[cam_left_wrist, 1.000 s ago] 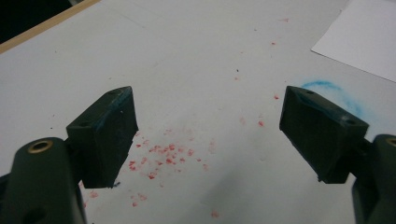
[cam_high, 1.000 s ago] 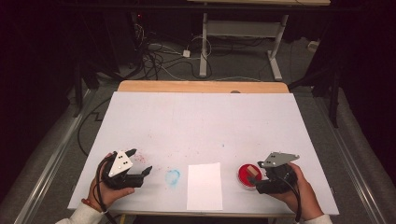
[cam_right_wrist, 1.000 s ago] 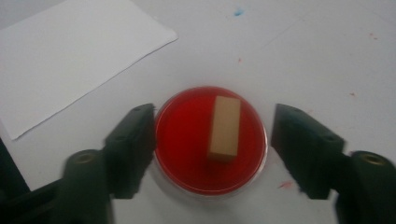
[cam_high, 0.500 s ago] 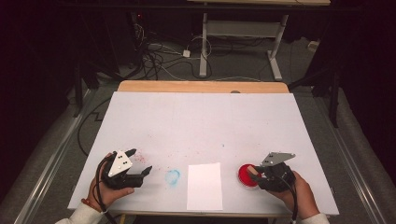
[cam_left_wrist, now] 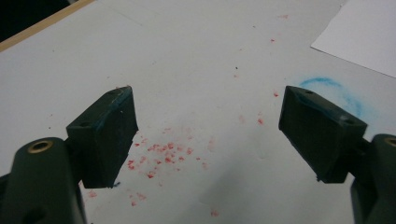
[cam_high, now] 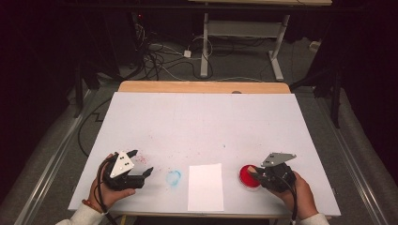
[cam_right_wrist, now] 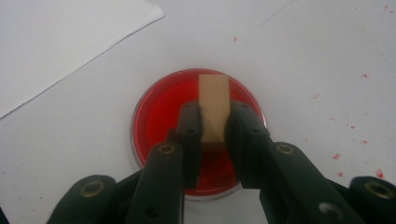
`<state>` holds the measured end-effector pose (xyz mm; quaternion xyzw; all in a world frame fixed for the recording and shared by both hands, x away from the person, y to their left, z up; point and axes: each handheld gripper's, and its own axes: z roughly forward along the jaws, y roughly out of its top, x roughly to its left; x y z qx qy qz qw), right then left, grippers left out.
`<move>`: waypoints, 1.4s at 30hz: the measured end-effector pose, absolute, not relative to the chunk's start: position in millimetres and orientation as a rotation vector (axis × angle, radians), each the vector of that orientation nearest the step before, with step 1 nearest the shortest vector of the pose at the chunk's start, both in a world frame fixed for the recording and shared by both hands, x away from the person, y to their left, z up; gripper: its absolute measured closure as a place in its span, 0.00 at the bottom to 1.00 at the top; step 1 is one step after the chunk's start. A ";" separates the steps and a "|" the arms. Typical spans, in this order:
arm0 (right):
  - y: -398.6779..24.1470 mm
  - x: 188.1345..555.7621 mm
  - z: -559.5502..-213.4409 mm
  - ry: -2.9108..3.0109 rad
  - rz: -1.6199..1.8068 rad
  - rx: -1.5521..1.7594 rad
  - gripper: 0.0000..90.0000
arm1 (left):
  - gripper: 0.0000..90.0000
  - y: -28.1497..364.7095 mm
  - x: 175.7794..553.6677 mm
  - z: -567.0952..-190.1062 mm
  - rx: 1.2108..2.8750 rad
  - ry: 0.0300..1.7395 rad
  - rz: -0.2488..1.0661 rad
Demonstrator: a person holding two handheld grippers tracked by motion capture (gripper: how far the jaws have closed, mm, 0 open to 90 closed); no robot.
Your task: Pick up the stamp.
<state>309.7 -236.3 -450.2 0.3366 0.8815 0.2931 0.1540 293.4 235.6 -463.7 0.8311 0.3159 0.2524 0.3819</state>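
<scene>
Right gripper: its jaws have just been closing and are now clamped on a small tan block, likely a wooden stamp, which stands in the red dish. A second ago the same gripper sat just beside the dish with jaws wider; it has shifted only slightly toward it. Judgement: the block is now secured and ready to be lifted out, probably toward the white sheet of paper lying between the two hands.

Left gripper: resting near the front-left of the surface, jaws wide apart, nothing between them; unmoved from the earlier frames. Red specks and a faint blue ring mark the surface ahead of it.

Hard to make out: the block's underside, so whether it carries red colour cannot be told. In the high view the right hand covers part of the dish. Whether the dish holds ink or a pad is unclear.
</scene>
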 end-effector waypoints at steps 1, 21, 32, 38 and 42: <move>-236.5 309.8 -450.5 2.527 0.844 0.967 0.84 | 0.21 235.3 293.4 -463.9 2.121 0.803 0.644; -238.4 309.8 -451.5 2.534 0.851 0.958 0.84 | 0.21 233.1 296.3 -465.3 2.123 0.796 0.637; -245.2 297.7 -422.2 2.458 0.970 0.917 0.84 | 0.21 233.0 295.7 -464.5 2.127 0.787 0.642; -247.0 294.6 -412.9 2.438 0.996 0.906 0.84 | 0.21 233.8 297.3 -466.7 2.129 0.788 0.636; -244.7 292.9 -408.7 2.426 1.002 0.891 0.84 | 0.21 236.0 297.9 -467.6 2.123 0.795 0.630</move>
